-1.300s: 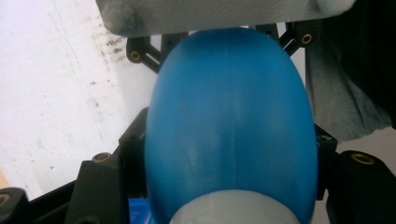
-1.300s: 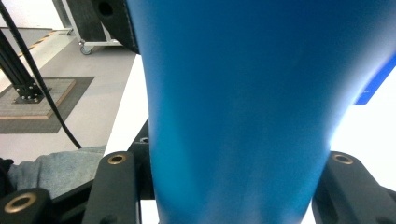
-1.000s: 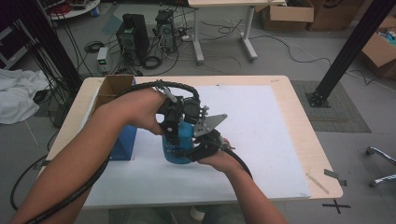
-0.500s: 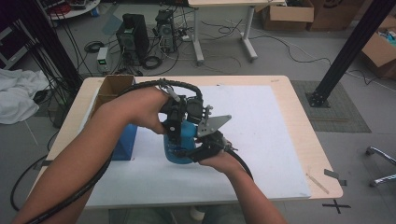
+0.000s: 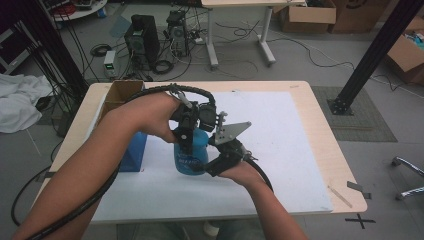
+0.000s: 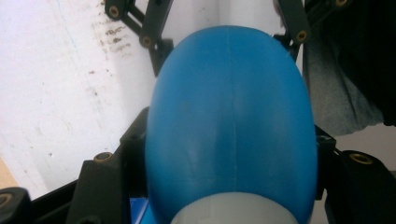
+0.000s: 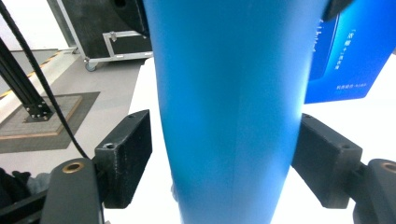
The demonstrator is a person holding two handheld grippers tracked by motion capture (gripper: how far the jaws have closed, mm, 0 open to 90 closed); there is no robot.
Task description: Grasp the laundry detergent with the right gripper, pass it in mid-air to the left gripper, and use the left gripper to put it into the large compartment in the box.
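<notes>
I have a blue bottle standing upright on the white sheet that covers the tabletop, near its middle. My left gripper comes down on it from above, and its jaws are clamped on the bottle's upper part; in the left gripper view the bottle's rounded blue shoulder sits tight between the two black jaws, with a pale band at its lower edge. My right gripper comes at the bottle from the side, low on its body. Its jaws have just been opening, with the bottle between them: in the right gripper view the blue wall runs up between the two black pads, and a thin gap shows on each side, so they stand apart and do not press on it. A blue box stands just to the left of the bottle, and a brown cardboard box sits farther back on the same side.
</notes>
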